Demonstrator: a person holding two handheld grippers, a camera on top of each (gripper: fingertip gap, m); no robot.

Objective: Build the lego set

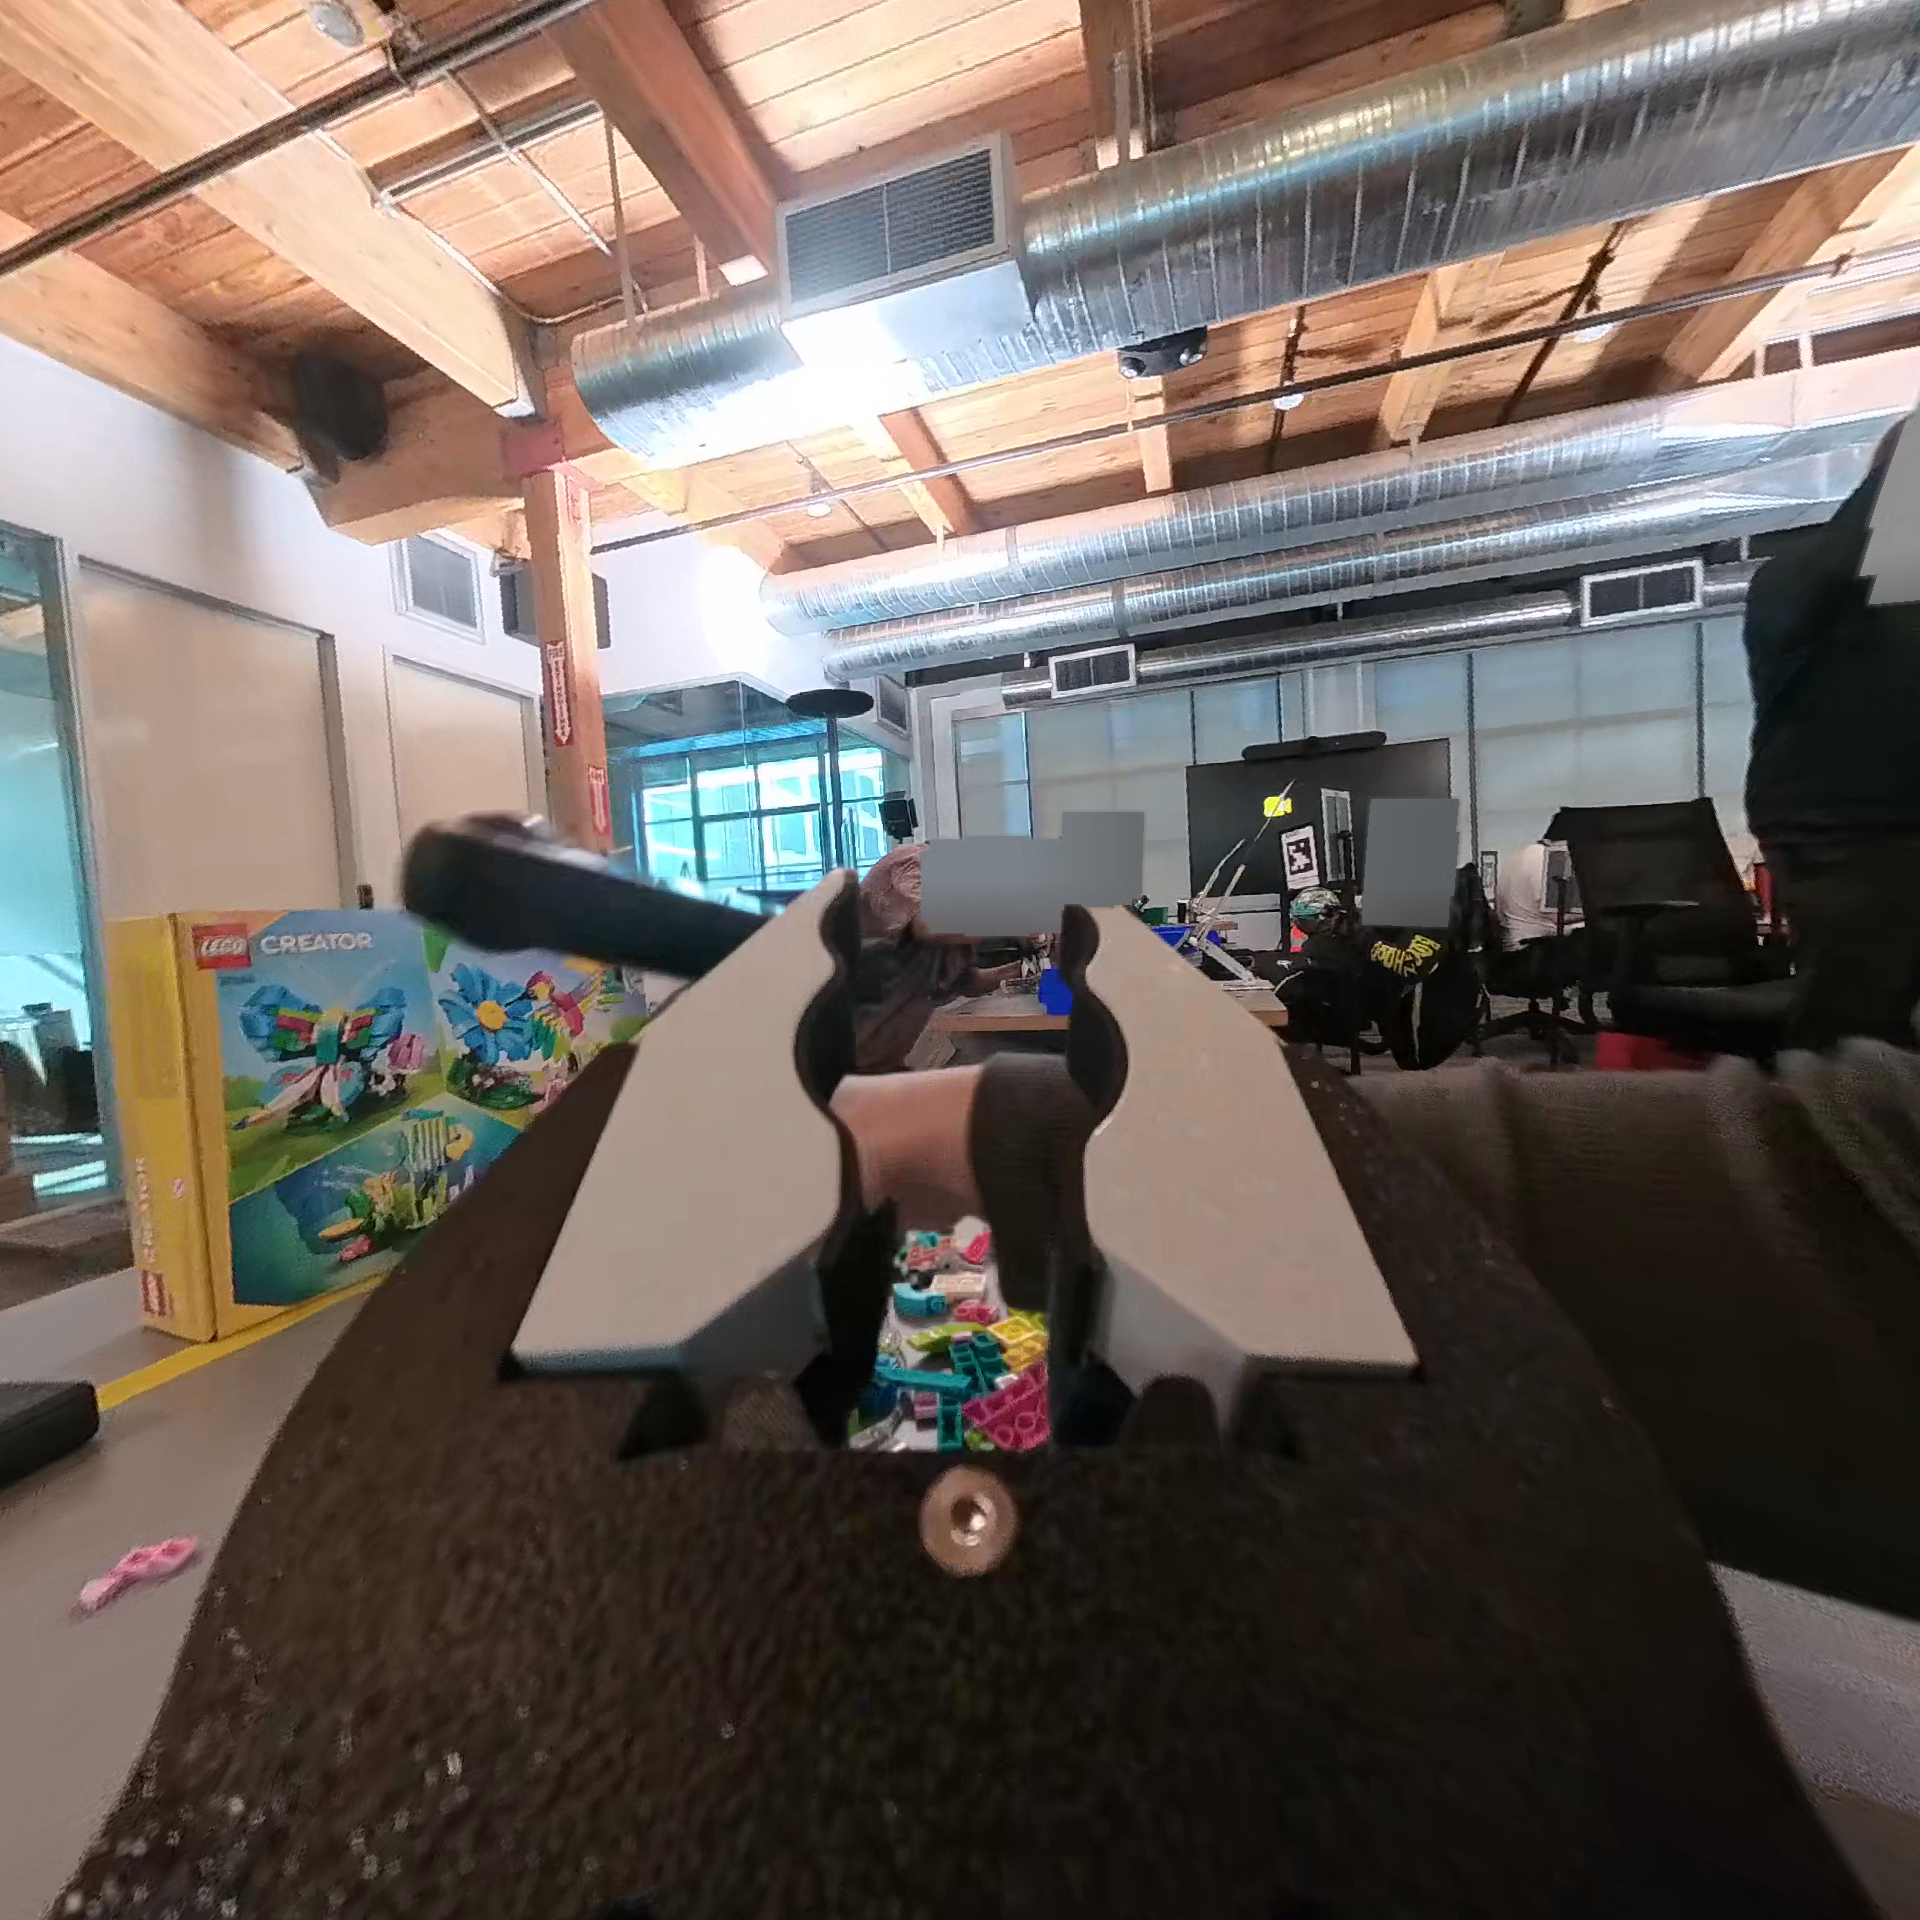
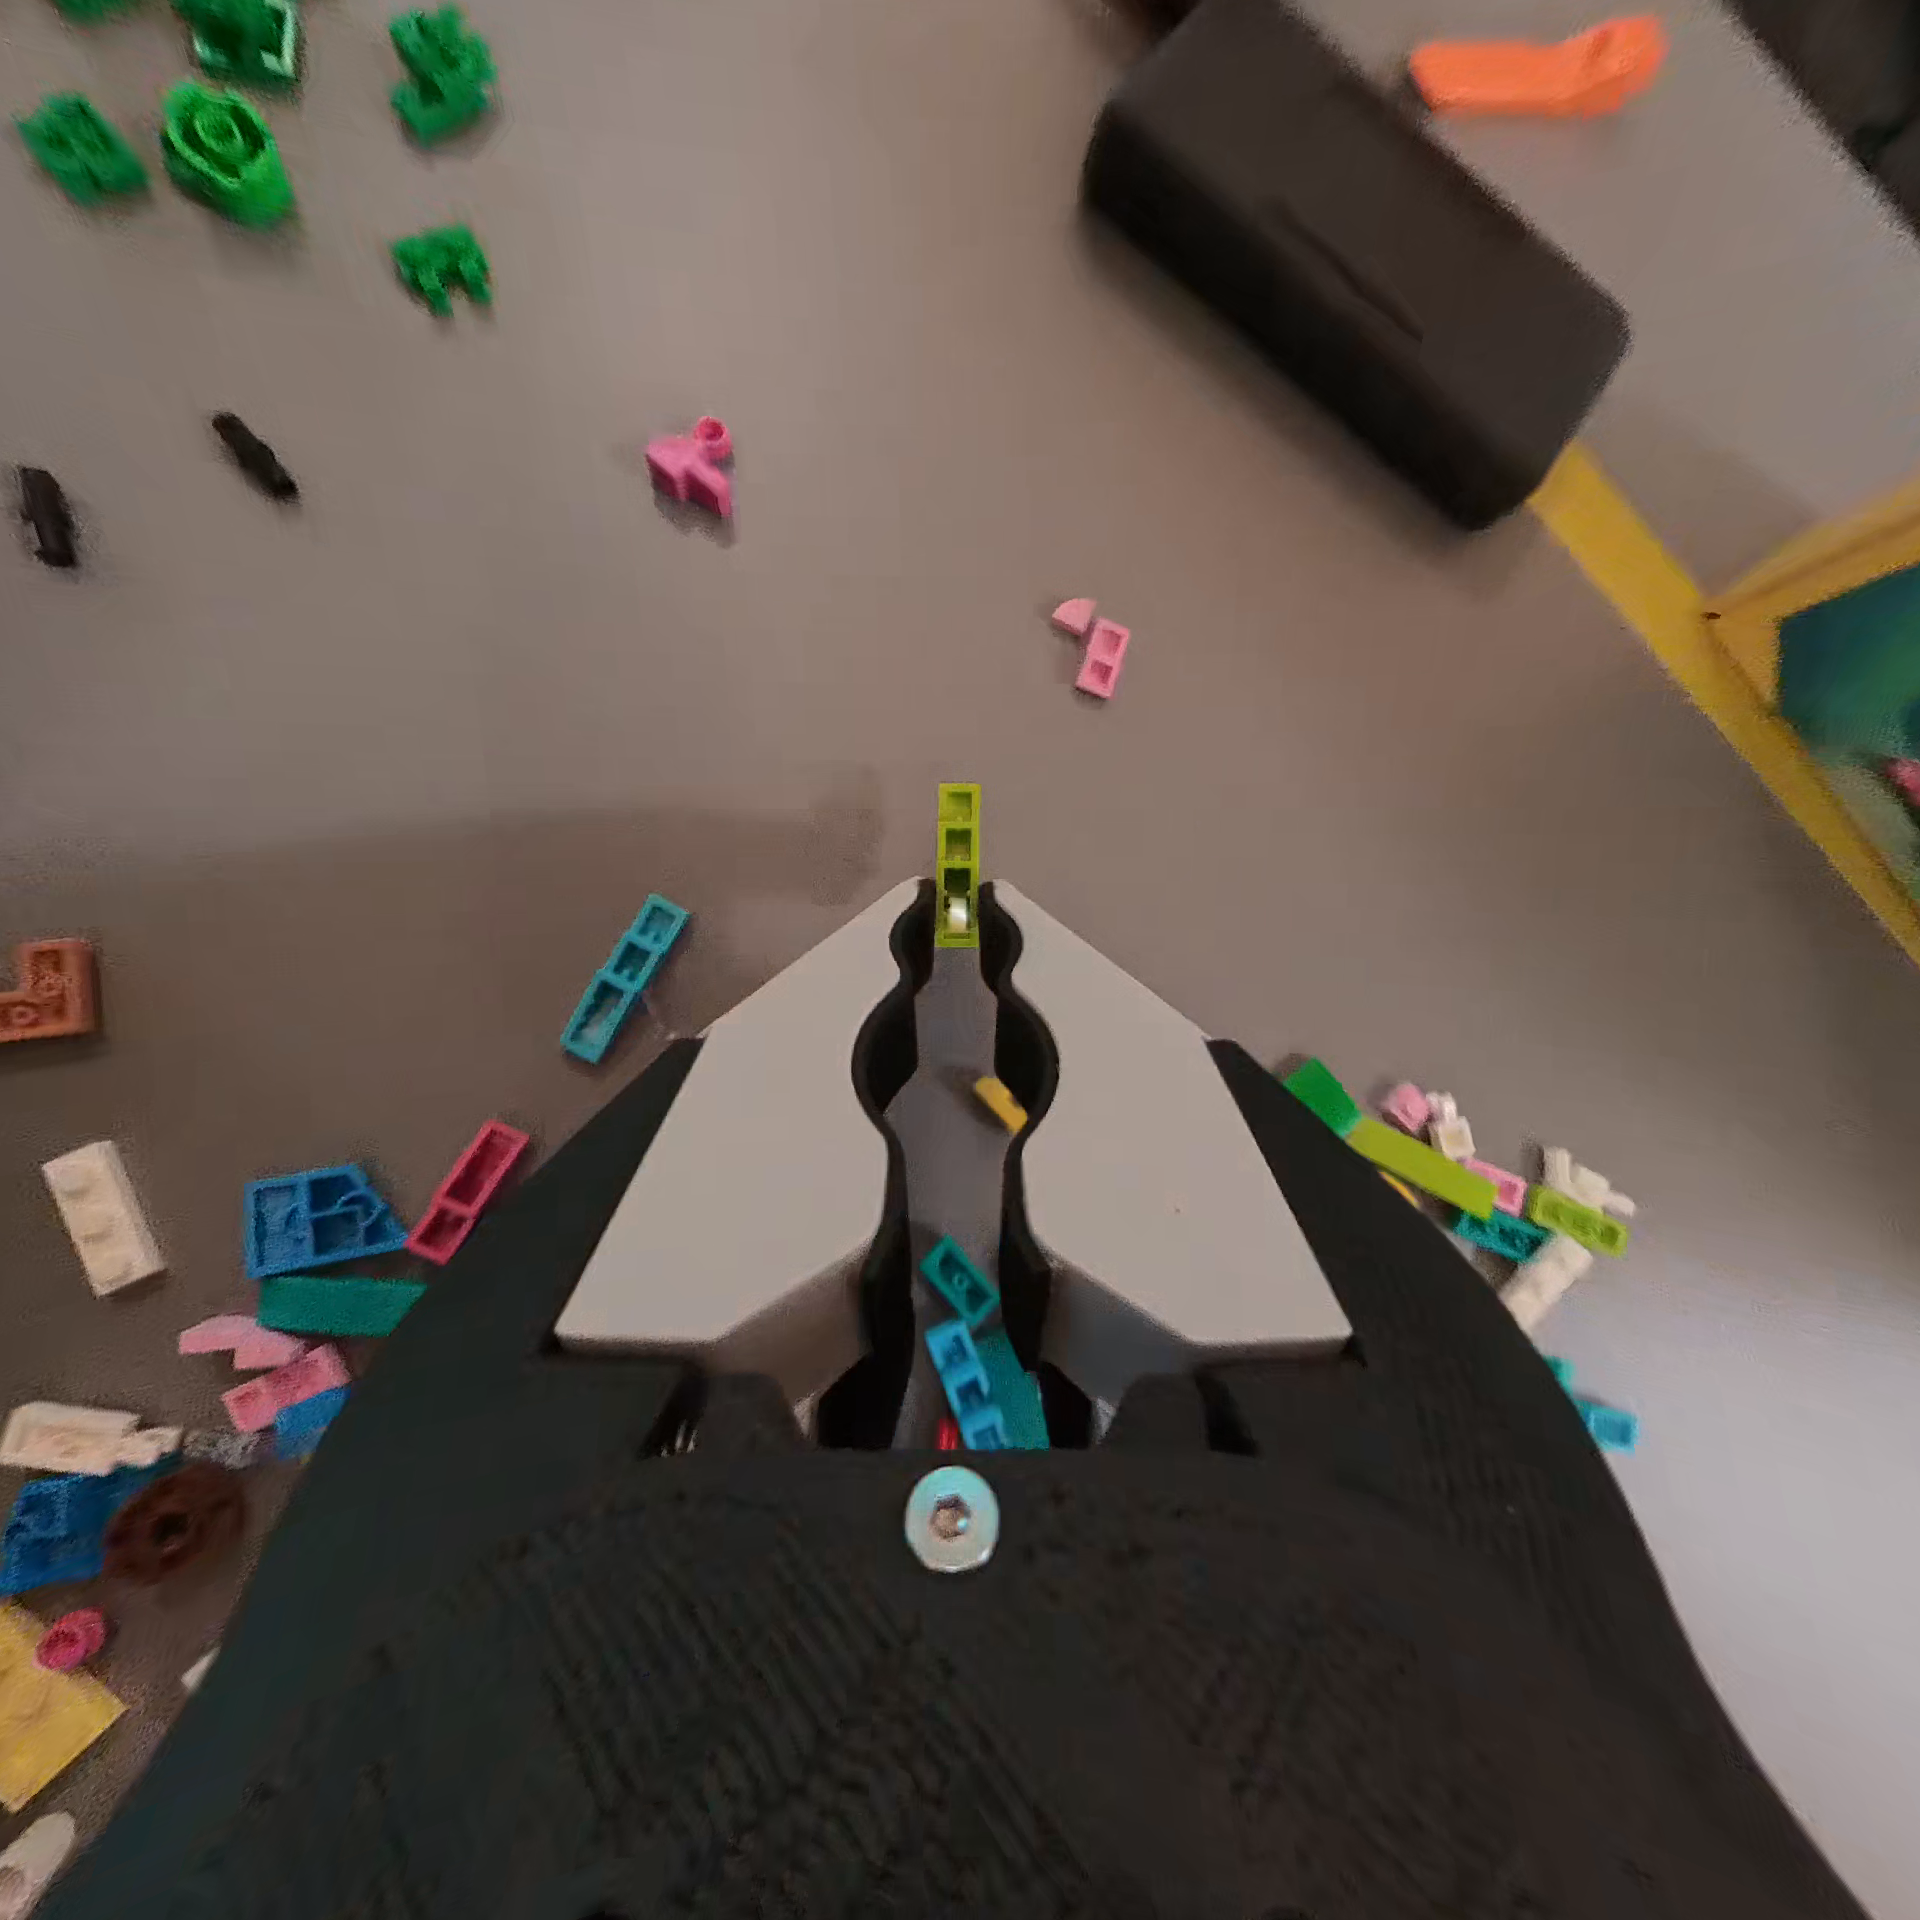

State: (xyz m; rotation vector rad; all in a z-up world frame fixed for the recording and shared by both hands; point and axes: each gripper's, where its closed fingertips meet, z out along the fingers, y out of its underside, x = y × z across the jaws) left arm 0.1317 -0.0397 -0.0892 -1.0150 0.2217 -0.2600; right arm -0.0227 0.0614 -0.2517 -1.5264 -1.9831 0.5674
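In the right wrist view my right gripper (image 2: pixel 954 896) is shut on a lime green plate (image 2: pixel 957 847), held edge-on and sticking out past the fingertips above the grey table (image 2: pixel 831 644). Loose bricks lie around it: a blue plate (image 2: pixel 625 977), a pink piece (image 2: pixel 694 468), a light pink pair (image 2: pixel 1093 644) and green pieces (image 2: pixel 223 151). In the left wrist view my left gripper (image 1: pixel 961 930) is open and empty, raised and pointing level across the room. A pile of coloured bricks (image 1: pixel 961 1340) shows low between its fingers.
The Lego box (image 1: pixel 312 1112) stands at the left, and its corner also shows in the right wrist view (image 2: pixel 1849 675). A black case (image 2: pixel 1351 260) and an orange brick separator (image 2: pixel 1538 68) lie at the far side. A blurred black object (image 1: pixel 582 904) crosses behind the left finger. A person in dark clothes (image 1: pixel 1829 831) is at the right. Tip to tip, the grippers are about 25 centimetres apart. The pink piece (image 2: pixel 694 468) is closer to my right gripper, around 10 centimetres from its tips; the left tips are 25 centimetres off.
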